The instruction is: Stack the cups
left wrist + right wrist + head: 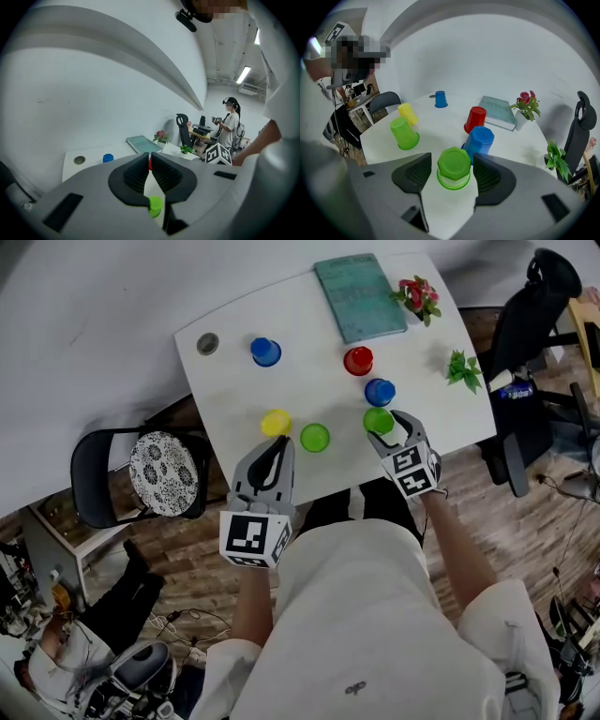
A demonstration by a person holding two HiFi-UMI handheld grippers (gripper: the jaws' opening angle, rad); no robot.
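Green cup (453, 168): smooth plastic, slight sheen. Bench (309, 371): white, smooth, matt. Right tongs (451, 161): grey matt plastic with black ribbed pads (487, 177). Floor (525, 521): wood planks. Chair cushion (161, 472): patterned cloth.

I see a white table (309, 381) bearing inverted plastic cups: far blue cup (265, 352), near blue cup (380, 392), red cup (358, 360), yellow cup (276, 422), left green cup (315, 437), right green cup (378, 420); also a teal book (360, 296), pink-flowered plant (417, 294), leafy green plant (464, 369) and grey round grommet (207, 343).

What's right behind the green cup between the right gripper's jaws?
An upturned blue cup stands just behind the green cup, a red cup farther back. The blue one's lower edge is covered.
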